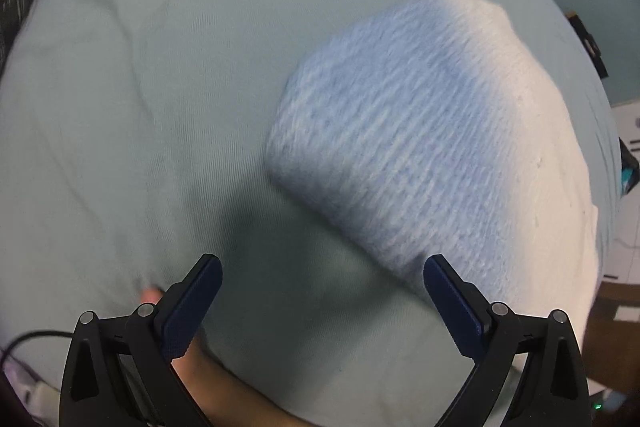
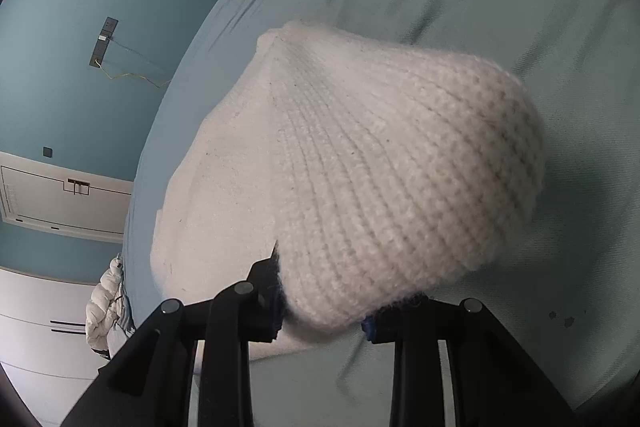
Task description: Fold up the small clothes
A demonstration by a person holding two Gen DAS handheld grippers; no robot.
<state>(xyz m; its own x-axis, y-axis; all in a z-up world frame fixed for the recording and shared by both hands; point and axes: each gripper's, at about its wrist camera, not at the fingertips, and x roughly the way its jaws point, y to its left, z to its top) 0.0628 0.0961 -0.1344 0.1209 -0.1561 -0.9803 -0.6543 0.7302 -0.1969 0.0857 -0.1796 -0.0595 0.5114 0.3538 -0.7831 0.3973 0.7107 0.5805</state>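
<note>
Right wrist view: right gripper (image 2: 320, 311) is clamped on the near edge of a white knitted garment (image 2: 360, 163), both pads buried in the knit. The piece hangs forward from the jaws in a bulging fold, raised off the pale green bedsheet (image 2: 520, 7); probably held this way so one half can be carried over the other. Left wrist view: left gripper (image 1: 322, 301) stands wide apart with nothing between its fingers, pointing down at the sheet just beside the garment (image 1: 420, 131), which is blurred here and shows a blue side. Likely placed to pin or catch the free edge. A bare forearm (image 1: 224, 391) lies under it. Wall sockets (image 2: 103, 43) and a cabinet (image 2: 60, 199) lie beyond; no readable writing or brand anywhere.
</note>
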